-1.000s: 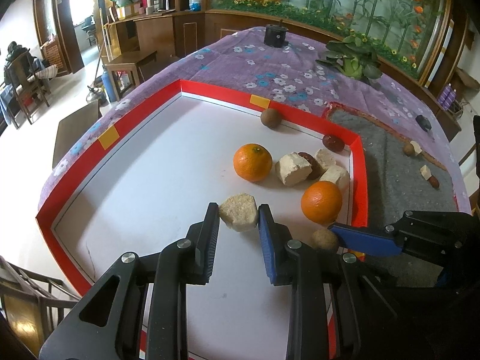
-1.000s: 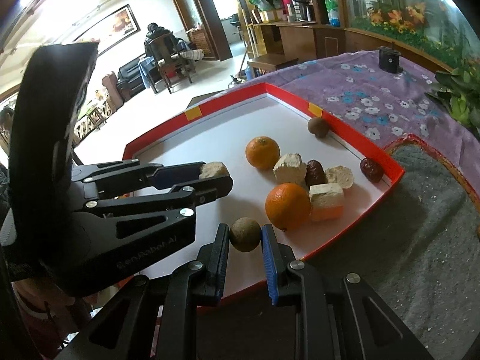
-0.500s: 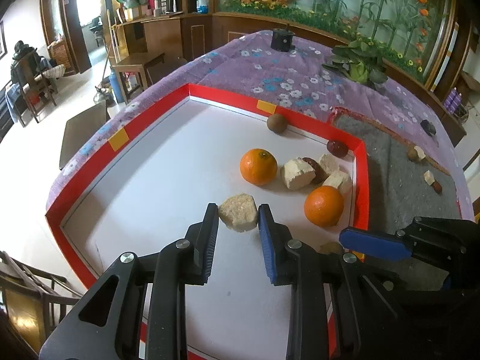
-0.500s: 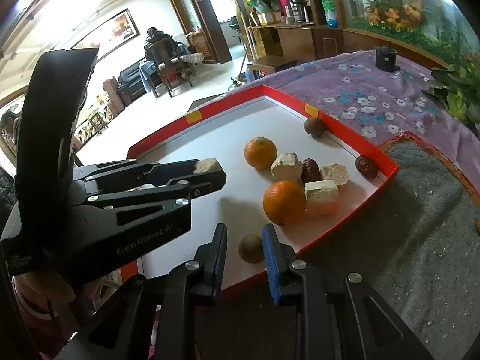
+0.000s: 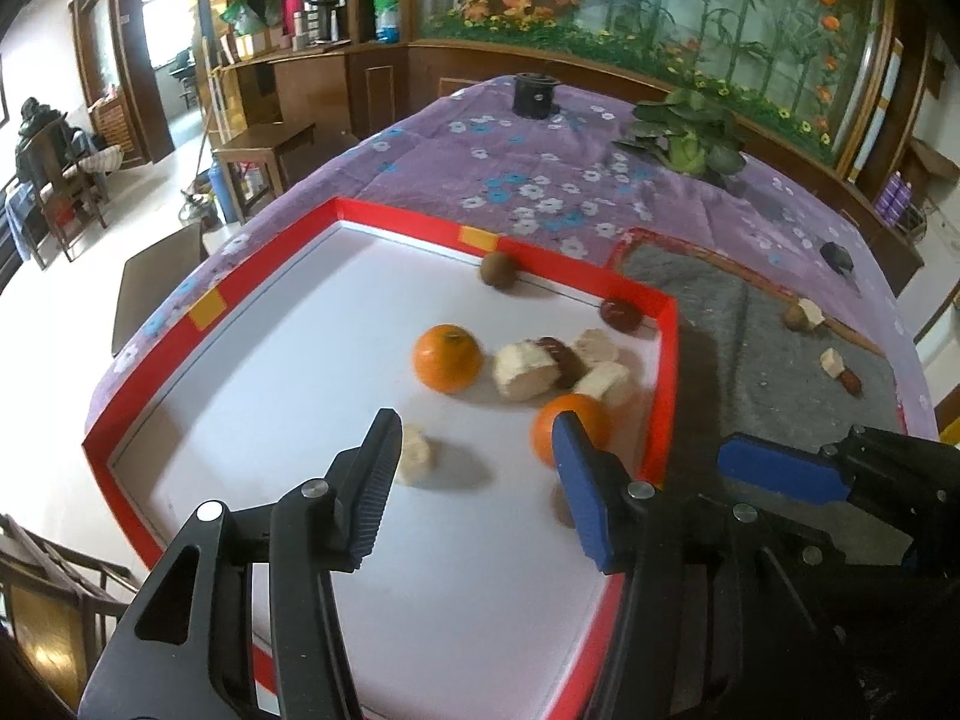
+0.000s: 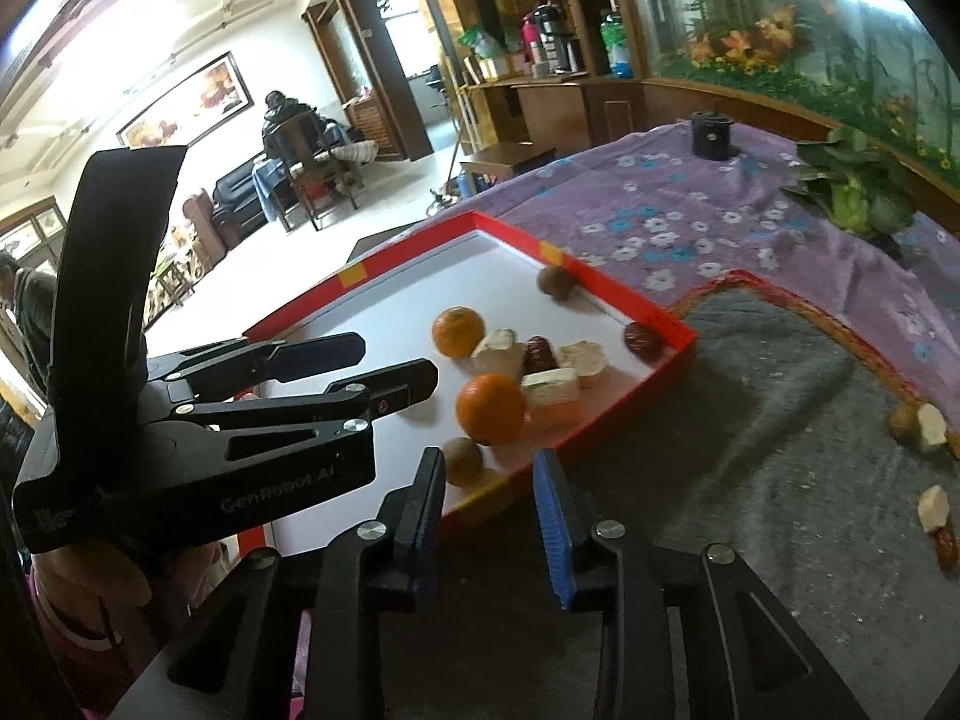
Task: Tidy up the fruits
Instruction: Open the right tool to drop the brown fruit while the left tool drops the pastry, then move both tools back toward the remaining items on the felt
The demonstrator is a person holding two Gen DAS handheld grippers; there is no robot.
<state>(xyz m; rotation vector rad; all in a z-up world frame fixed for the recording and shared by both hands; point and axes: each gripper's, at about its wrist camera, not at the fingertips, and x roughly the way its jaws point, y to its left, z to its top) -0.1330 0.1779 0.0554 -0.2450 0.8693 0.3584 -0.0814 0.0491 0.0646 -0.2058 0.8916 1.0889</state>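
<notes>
A red-rimmed white tray (image 5: 564, 276) (image 6: 660, 333) holds two oranges (image 5: 447, 357) (image 5: 567, 426), several pale fruit chunks (image 5: 522, 369), red dates (image 5: 621, 313) and a brown round fruit (image 5: 498, 269). My left gripper (image 5: 474, 480) is open and empty above the tray; a pale chunk (image 5: 414, 461) lies on the tray floor by its left finger. My right gripper (image 6: 489, 507) is open and empty over the tray's near edge; a small brown fruit (image 6: 463, 461) lies on the tray just beyond it, beside an orange (image 6: 491, 408).
A grey mat (image 6: 750, 420) to the right of the tray carries loose pieces: a brown fruit with a pale chunk (image 6: 918, 423) and a chunk with a date (image 6: 939, 519). A potted plant (image 5: 690, 138) and a black cup (image 5: 534, 93) stand on the purple floral cloth behind.
Both grippers opened and pulled back. The left let go of the pale chunk, which now lies on the tray. The right let go of the small brown fruit, now on the tray.
</notes>
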